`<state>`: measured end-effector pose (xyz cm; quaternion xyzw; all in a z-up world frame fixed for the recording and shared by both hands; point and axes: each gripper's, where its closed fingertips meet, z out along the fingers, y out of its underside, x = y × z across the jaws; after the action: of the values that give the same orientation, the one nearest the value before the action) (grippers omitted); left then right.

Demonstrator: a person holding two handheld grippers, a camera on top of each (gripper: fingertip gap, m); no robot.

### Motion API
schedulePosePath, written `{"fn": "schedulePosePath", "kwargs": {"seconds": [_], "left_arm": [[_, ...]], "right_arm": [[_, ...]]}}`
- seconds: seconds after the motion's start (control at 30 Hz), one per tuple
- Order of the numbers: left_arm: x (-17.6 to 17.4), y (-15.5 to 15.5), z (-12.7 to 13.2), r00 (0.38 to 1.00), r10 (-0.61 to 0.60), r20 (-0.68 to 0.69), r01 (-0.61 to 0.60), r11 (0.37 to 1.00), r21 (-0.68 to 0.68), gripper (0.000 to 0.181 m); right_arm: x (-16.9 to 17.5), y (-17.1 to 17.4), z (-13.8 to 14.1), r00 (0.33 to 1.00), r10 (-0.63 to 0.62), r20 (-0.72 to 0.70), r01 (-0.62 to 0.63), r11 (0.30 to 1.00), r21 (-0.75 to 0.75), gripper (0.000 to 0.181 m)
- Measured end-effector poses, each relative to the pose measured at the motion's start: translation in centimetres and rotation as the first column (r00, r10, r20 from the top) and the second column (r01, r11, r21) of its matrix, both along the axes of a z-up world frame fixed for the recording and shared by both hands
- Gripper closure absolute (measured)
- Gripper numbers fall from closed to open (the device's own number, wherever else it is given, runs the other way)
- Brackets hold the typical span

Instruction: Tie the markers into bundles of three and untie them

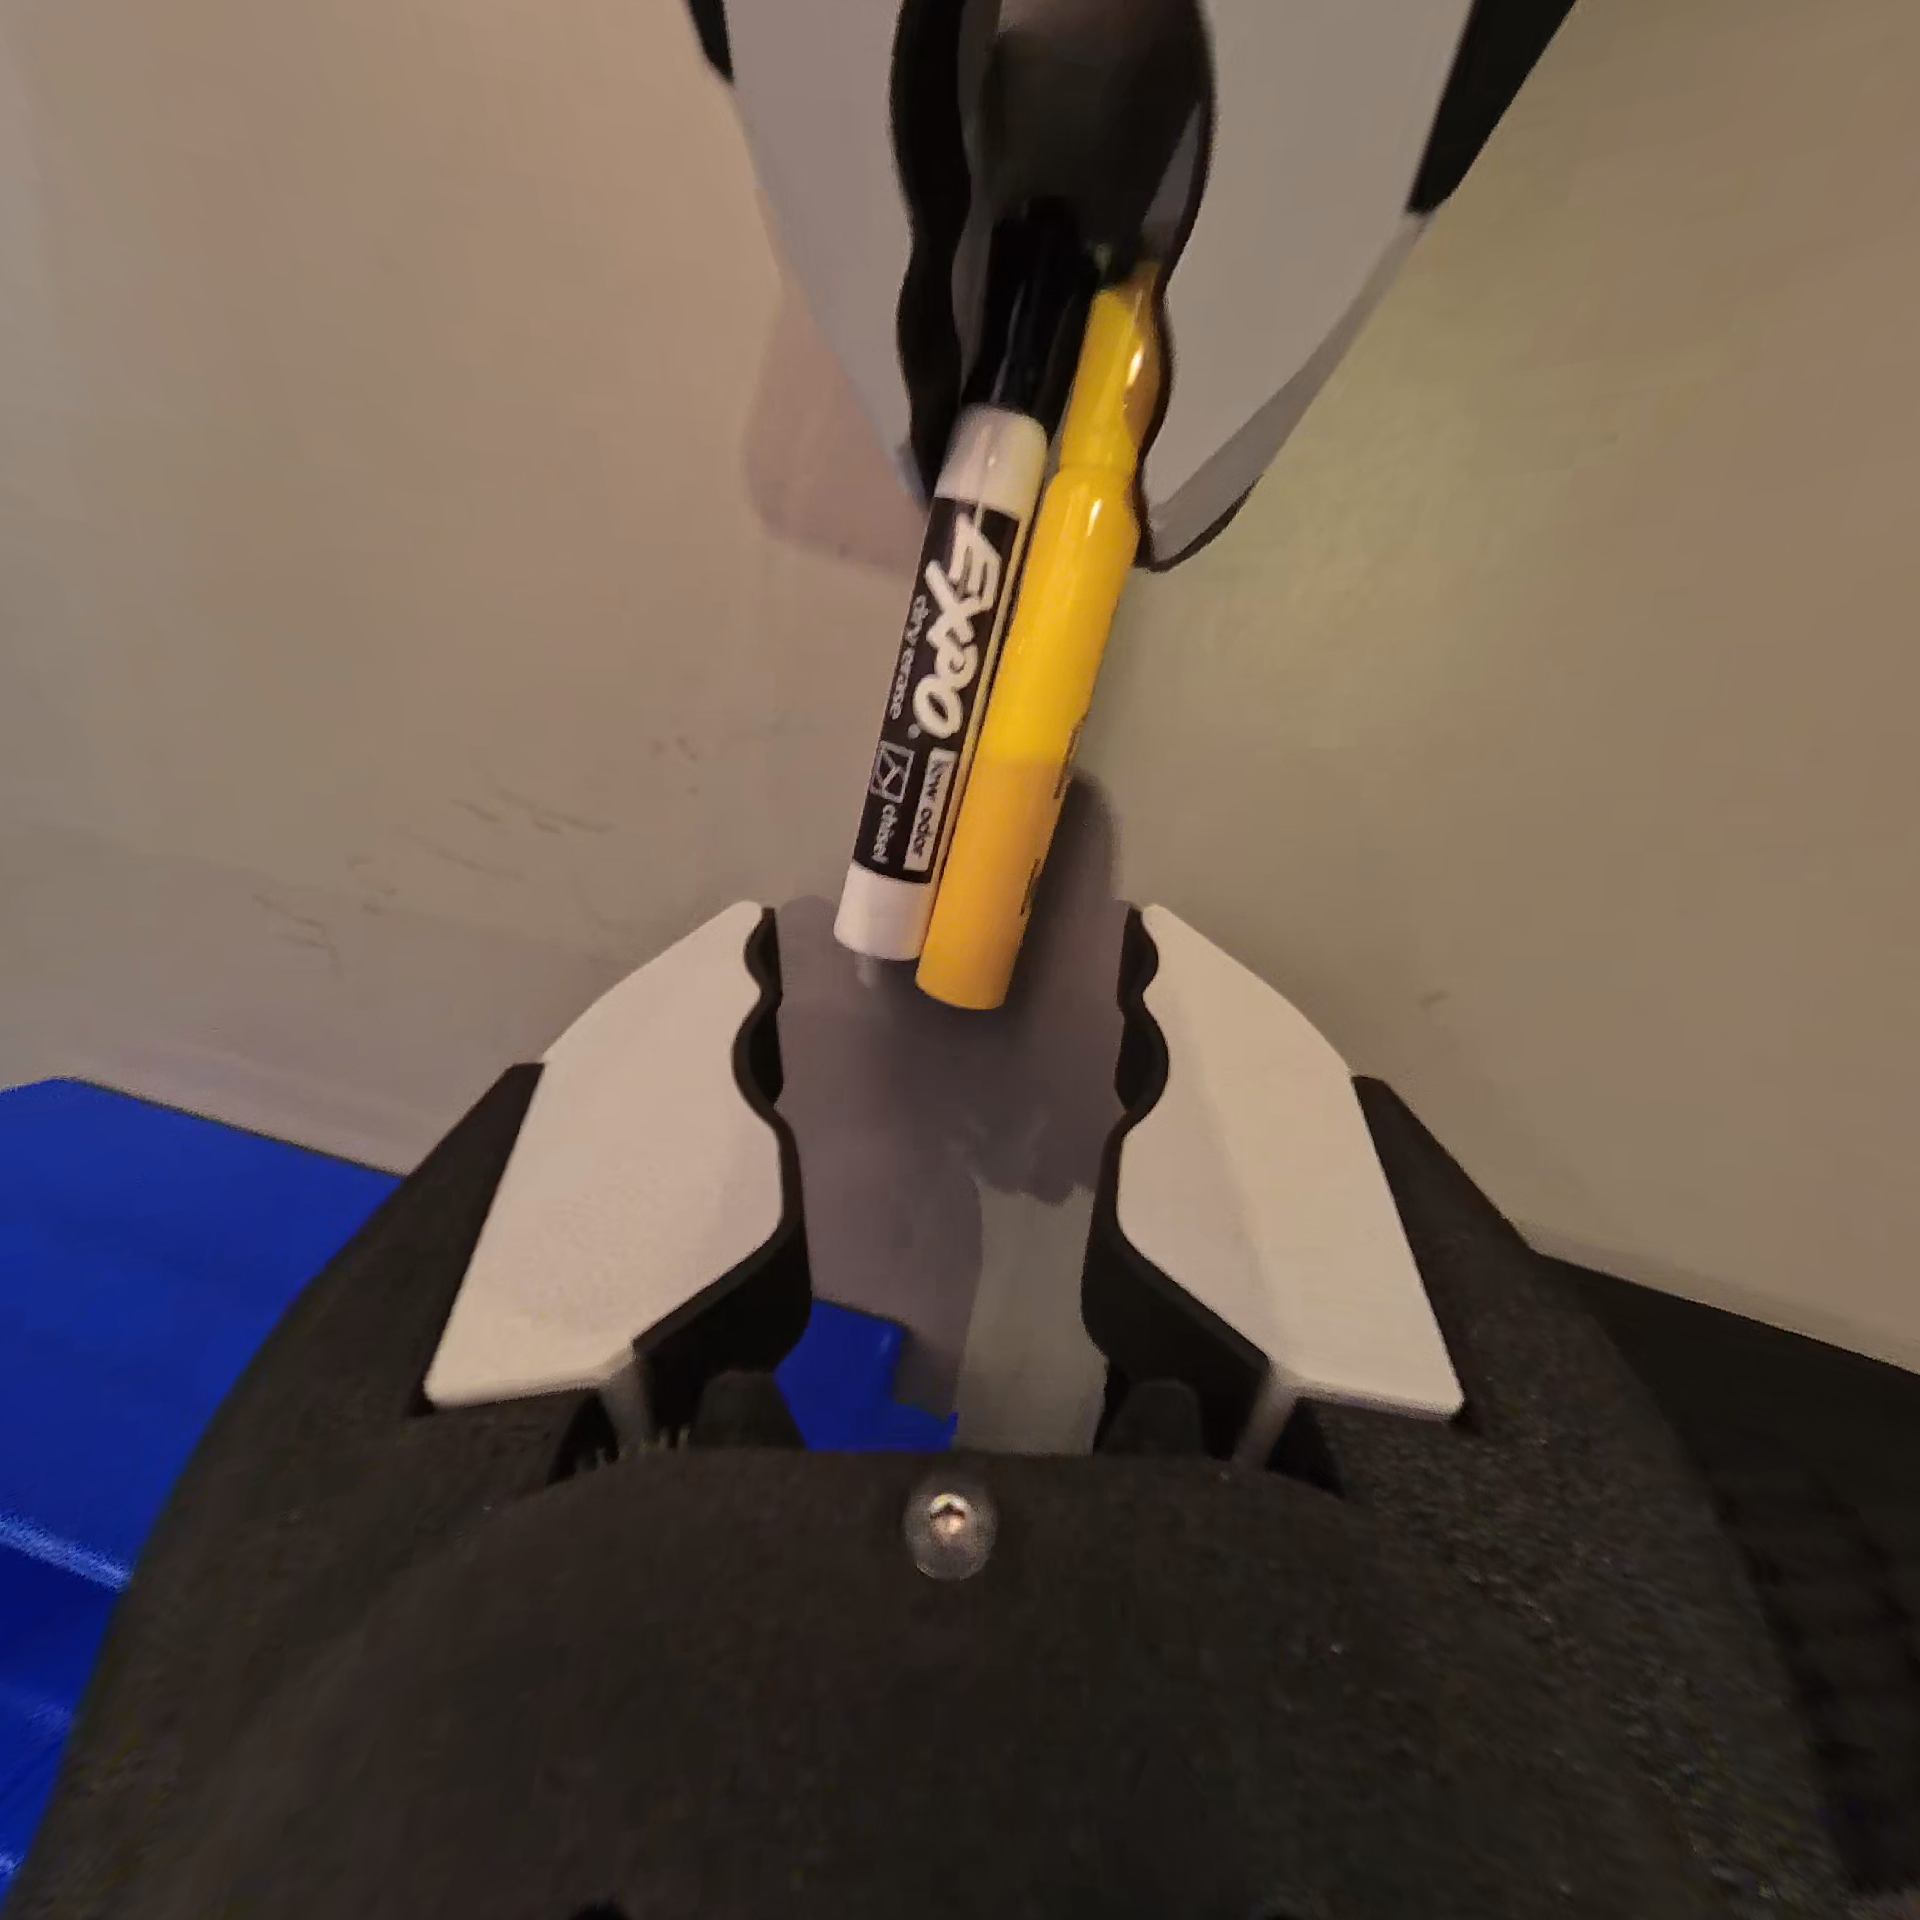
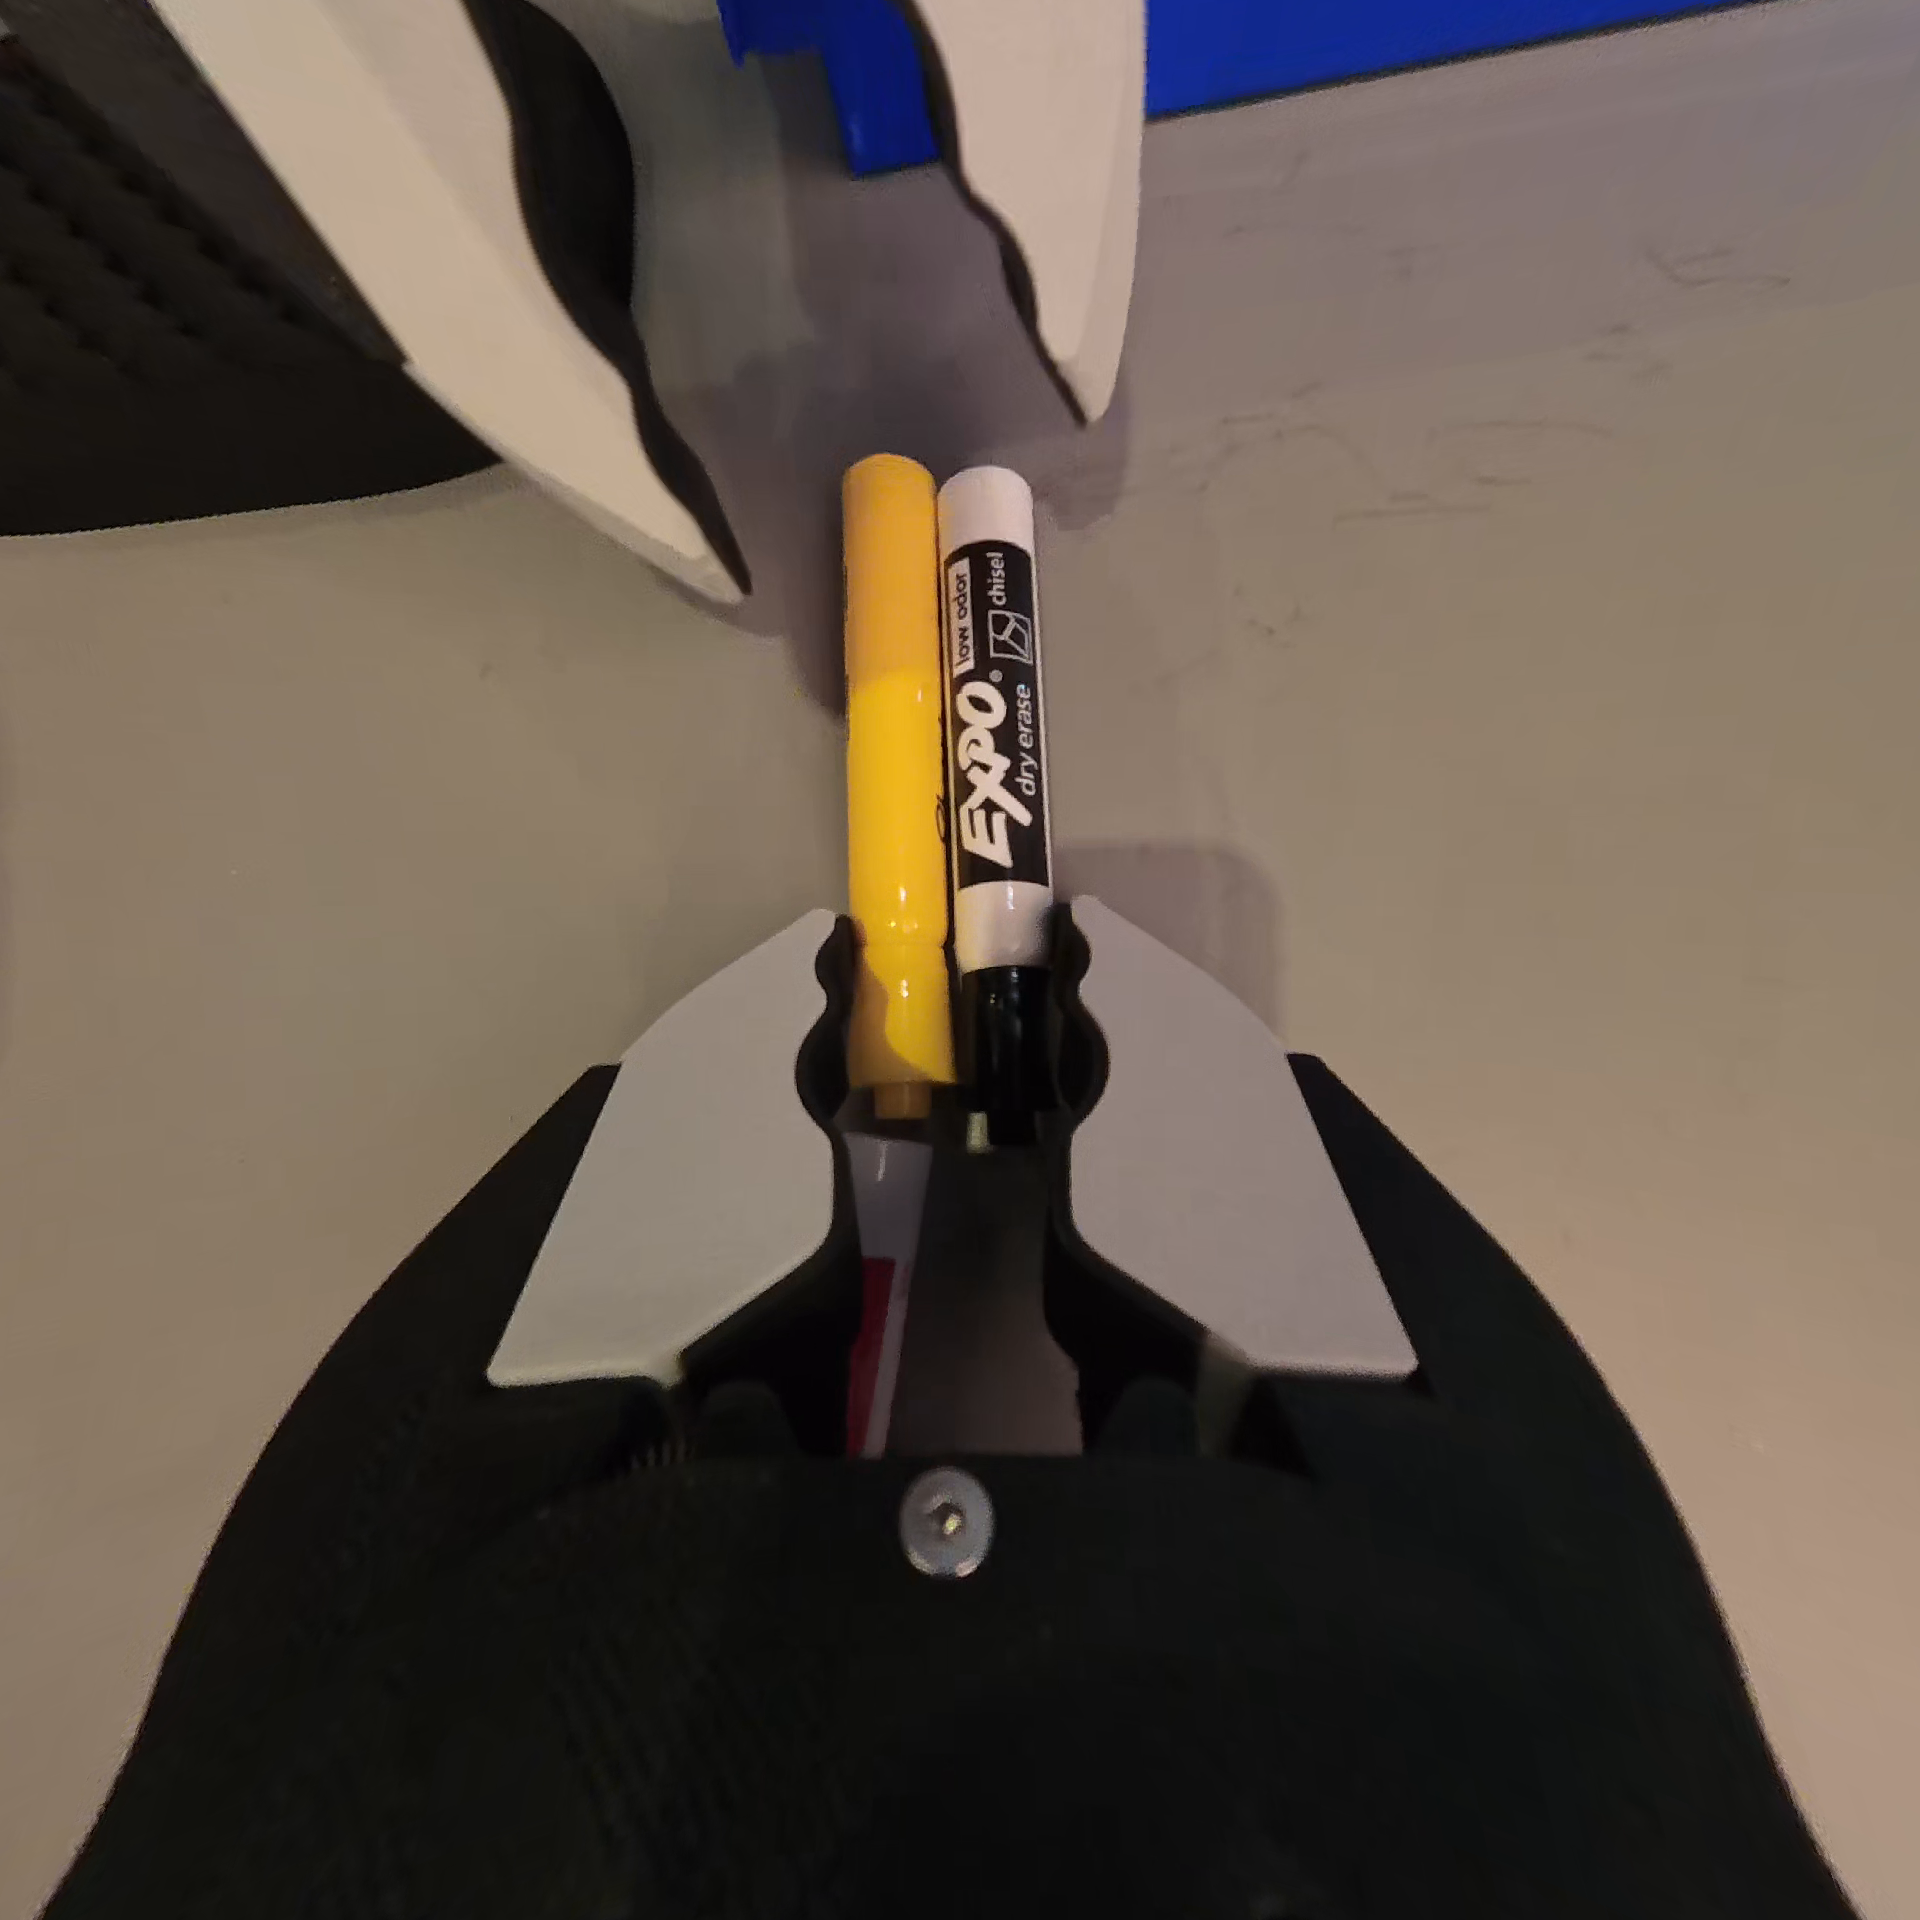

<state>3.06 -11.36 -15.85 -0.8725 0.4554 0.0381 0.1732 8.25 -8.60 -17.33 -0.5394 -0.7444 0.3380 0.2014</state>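
close opposing wrist views, shared markers (image 1: 966,707)

left gripper (image 1: 951,935) with jaws spread wide and empty, right gripper (image 2: 951,925) facing it tip to tip, jaws clamped narrow on the markers (image 2: 940,727)

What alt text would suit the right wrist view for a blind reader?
The right gripper clamps a yellow marker and a black-and-white marker side by side above a pale table; the open left gripper faces them.

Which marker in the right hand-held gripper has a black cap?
The white-barrelled marker, on the right of the pair in the right hand-held gripper. The yellow marker beside it is yellow all over.
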Motion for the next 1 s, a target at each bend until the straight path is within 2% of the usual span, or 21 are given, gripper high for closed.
{"fn": "schedulePosePath", "kwargs": {"seconds": [0.1,0.2,0.33,0.43,0.63,0.73,0.9,1.0], "left_arm": [[-0.8,-0.1,0.1,0.998,0.044,0.035,-0.044,0.999,0.005,0.118],[0.7,-0.1,1.4,0.988,0.054,0.142,-0.059,0.998,0.03,0.118],[2.4,0.6,2.2,0.994,-0.05,0.093,0.043,0.996,0.081,0.118],[2.9,1.0,0.4,0.995,-0.092,0.037,0.093,0.995,-0.034,0.116],[3.3,1.4,-1.9,0.991,-0.128,0.027,0.131,0.973,-0.193,0.134],[3.4,1.4,-2.0,0.992,-0.116,0.05,0.125,0.962,-0.242,0.143],[3.3,1.5,-2.0,0.988,-0.152,0.022,0.152,0.945,-0.288,0.143],[3.2,1.4,-2.0,0.984,-0.172,-0.034,0.153,0.937,-0.315,0.143]], "right_arm": [[0.0,0.0,0.0,1.0,0.004,0.001,-0.004,1.0,0.0,0.142],[0.0,0.0,0.0,1.0,0.008,0.001,-0.008,1.0,-0.004,0.142],[0.1,-0.1,0.1,0.999,0.031,-0.013,-0.031,0.999,-0.007,0.142],[0.2,-0.2,0.3,0.998,0.04,-0.04,-0.041,0.999,-0.023,0.143],[0.3,-0.1,0.8,0.996,0.048,-0.08,-0.054,0.996,-0.075,0.144],[0.3,-0.2,0.9,0.995,0.054,-0.083,-0.063,0.992,-0.11,0.145],[0.4,-0.1,1.2,0.995,0.054,-0.079,-0.067,0.983,-0.171,0.147],[0.6,0.0,1.6,0.997,0.05,-0.059,-0.064,0.96,-0.273,0.149]]}}
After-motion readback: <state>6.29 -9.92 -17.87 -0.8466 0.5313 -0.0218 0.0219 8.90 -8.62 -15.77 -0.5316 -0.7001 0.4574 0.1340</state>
